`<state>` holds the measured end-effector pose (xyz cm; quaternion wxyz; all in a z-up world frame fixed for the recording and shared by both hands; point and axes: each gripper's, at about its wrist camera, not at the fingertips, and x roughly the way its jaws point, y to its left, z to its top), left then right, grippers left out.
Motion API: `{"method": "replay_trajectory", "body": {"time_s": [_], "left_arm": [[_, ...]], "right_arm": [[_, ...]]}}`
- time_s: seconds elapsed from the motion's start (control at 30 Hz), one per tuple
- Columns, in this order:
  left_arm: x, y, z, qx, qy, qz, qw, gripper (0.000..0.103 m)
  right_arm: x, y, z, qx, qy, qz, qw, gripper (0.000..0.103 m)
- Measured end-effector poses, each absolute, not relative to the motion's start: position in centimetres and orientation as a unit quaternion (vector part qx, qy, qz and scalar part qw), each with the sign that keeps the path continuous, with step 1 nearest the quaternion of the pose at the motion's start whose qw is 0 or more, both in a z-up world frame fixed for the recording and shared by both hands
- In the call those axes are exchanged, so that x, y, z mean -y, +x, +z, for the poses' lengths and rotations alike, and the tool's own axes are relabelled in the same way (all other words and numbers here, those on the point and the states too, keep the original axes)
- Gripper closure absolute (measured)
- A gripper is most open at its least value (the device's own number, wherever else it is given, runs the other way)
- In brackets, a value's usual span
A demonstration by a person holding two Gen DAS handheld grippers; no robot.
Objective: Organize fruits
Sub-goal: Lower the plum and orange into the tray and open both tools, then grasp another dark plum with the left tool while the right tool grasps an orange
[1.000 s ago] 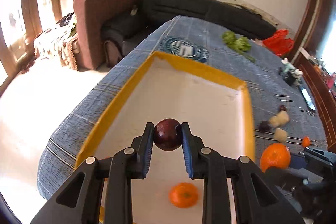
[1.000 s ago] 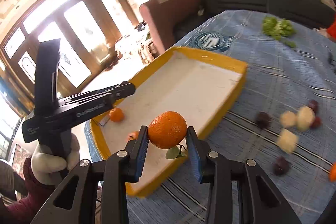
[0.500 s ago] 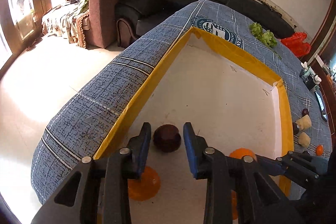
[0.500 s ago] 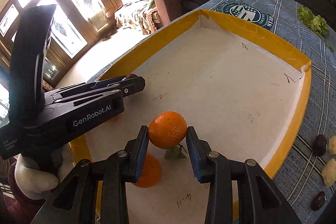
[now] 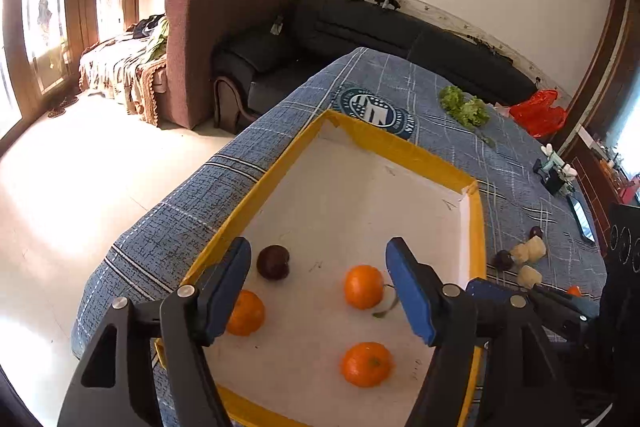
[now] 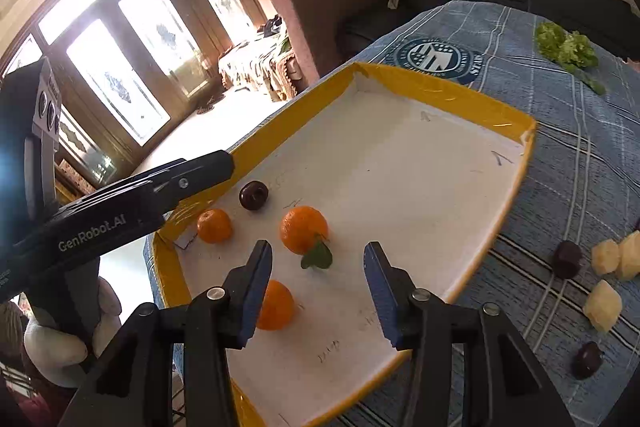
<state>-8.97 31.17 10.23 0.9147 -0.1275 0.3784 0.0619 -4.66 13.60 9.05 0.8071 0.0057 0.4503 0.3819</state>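
A yellow-rimmed white tray (image 5: 400, 147) (image 6: 440, 87) lies on the blue cloth. In it rest a dark plum (image 5: 273, 262) (image 6: 253, 194), an orange with a leaf (image 5: 363, 286) (image 6: 303, 229) and two more oranges (image 5: 246, 313) (image 5: 366, 363). My left gripper (image 5: 320, 287) is open and empty above the tray's near end. My right gripper (image 6: 318, 287) is open and empty, just behind the leafed orange. The left gripper also shows in the right wrist view (image 6: 216, 167).
Loose on the cloth right of the tray lie dark plums (image 6: 566, 259) (image 6: 586, 359), pale yellow chunks (image 6: 603, 303) and a small orange fruit (image 5: 574, 291). Green lettuce (image 5: 464, 105) lies far back. The table edge drops to the floor on the left.
The left gripper let go of the plum and the right gripper let go of the leafed orange; both fruits now rest in the tray. Both grippers opened wide and drew back.
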Motion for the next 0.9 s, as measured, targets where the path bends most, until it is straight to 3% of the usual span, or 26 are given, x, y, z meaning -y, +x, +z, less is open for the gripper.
{"method": "replay_trajectory", "body": {"time_s": [0.23,0.37,0.6,0.9], "left_arm": [[-25.6,-9.7,11.6,-0.373,-0.092,0.001,0.923,0.027],[-21.7,-9.1,11.1,-0.387,-0.079,-0.037,0.918,0.026],[-14.3,-7.4,8.0,-0.431,-0.057,-0.098,0.895,0.026],[-7.9,-6.1,4.1,-0.459,-0.017,-0.144,0.877,0.027]], "right_arm": [[-3.2,-5.4,11.5,-0.413,0.052,0.324,0.849,0.050],[5.3,-4.9,12.3,-0.394,0.091,0.254,0.879,0.044],[17.1,-4.0,10.2,-0.392,0.156,0.136,0.896,0.043],[18.6,-2.8,5.3,-0.433,0.138,0.091,0.886,0.043]]}}
